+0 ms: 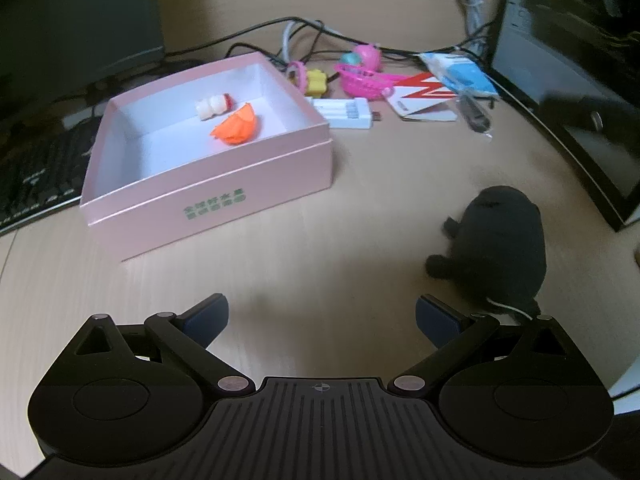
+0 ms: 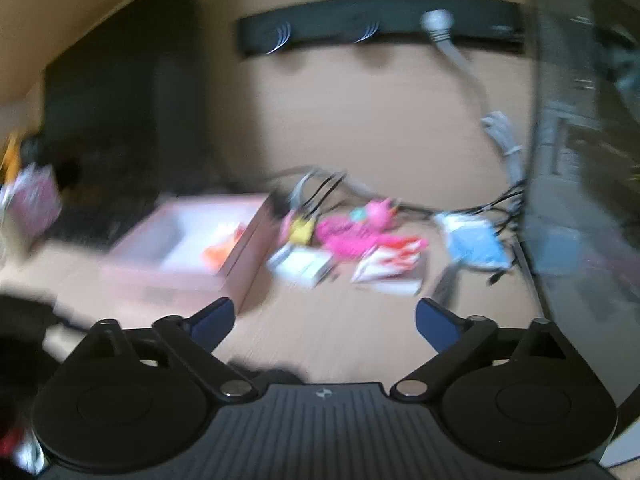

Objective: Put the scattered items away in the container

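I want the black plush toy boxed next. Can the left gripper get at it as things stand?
Probably yes. The left gripper is open and empty, and the black plush toy sits just ahead to its right on bare table, nothing between them.

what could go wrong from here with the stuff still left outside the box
1. The loose toys, such as the pink basket and yellow toy, lie among cables; a grab there may snag a wire.
2. The charger sits tight against the box, so open fingers may bump the wall.
3. The black plush is close beside the left gripper and could get knocked aside. The right wrist view is blurred, so aiming from it is unreliable.
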The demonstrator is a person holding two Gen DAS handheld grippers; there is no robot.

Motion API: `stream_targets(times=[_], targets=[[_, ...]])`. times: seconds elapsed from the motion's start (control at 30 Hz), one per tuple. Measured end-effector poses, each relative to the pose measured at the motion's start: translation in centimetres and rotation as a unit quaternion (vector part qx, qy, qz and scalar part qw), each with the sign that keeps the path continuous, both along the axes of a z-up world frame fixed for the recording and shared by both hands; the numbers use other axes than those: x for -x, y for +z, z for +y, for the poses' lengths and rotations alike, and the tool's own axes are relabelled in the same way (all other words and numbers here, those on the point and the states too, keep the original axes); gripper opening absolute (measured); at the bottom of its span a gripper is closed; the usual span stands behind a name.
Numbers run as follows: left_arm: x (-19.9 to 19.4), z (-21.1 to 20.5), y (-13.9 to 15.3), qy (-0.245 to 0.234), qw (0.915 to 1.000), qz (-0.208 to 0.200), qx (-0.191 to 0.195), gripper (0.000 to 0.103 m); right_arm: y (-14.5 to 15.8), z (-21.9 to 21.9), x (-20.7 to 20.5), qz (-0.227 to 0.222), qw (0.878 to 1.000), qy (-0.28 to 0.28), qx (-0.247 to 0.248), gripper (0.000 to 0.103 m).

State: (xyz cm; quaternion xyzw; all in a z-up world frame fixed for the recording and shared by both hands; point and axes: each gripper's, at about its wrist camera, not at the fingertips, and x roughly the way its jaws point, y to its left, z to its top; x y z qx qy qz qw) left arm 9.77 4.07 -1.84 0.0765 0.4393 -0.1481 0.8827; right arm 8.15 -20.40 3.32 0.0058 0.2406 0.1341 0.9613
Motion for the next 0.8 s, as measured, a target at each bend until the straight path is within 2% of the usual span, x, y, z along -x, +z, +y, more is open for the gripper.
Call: stream_targets(times=[0.07, 0.13, 0.17, 0.2, 0.37, 0.57, 0.63, 0.67, 0.8], targets=[[-0.1, 0.1, 0.1, 0.014, 0.9999, -0.002, 0.000, 0.102, -0.4, -0.8, -2.2, -0.003, 0.999, -0.039, 0.019, 0.098], [-0.1, 0.4, 0.2, 0.029, 0.9996, -0.006, 0.002, 0.102, -1.7, -0.9, -5.0, 0.009, 0.997, -0.070, 0.044, 0.083], [-0.1, 0.7, 0.3, 0.037, 0.9993, -0.010, 0.005, 0.102, -2.5, -1.0, -6.5, 0.023, 0.995, -0.081, 0.055, 0.063], [0.1, 0.9, 0.5, 0.045, 0.9988, -0.015, 0.009, 0.102, -3.4, -0.9, -8.3, 0.038, 0.993, -0.094, 0.067, 0.052], [1.0, 1.5, 1.6, 0.080, 0.9950, -0.051, 0.031, 0.102, -6.6, -1.6, -14.0, 0.071, 0.986, -0.141, 0.058, 0.051], [2.1, 1.4, 2.7, 0.102, 0.9906, -0.085, 0.032, 0.102, -9.1, -1.9, -17.0, 0.087, 0.983, -0.150, 0.067, 0.051], [2.2, 1.3, 2.8, 0.103, 0.9905, -0.085, 0.031, 0.102, -9.1, -2.2, -16.9, 0.090, 0.983, -0.146, 0.064, 0.041], [2.3, 1.3, 2.8, 0.104, 0.9904, -0.085, 0.033, 0.102, -8.9, -2.3, -16.7, 0.095, 0.983, -0.145, 0.063, 0.027], [2.3, 1.4, 3.0, 0.094, 0.9907, -0.085, 0.049, 0.102, -7.7, -3.1, -14.7, 0.112, 0.982, -0.148, 0.046, 0.024]])
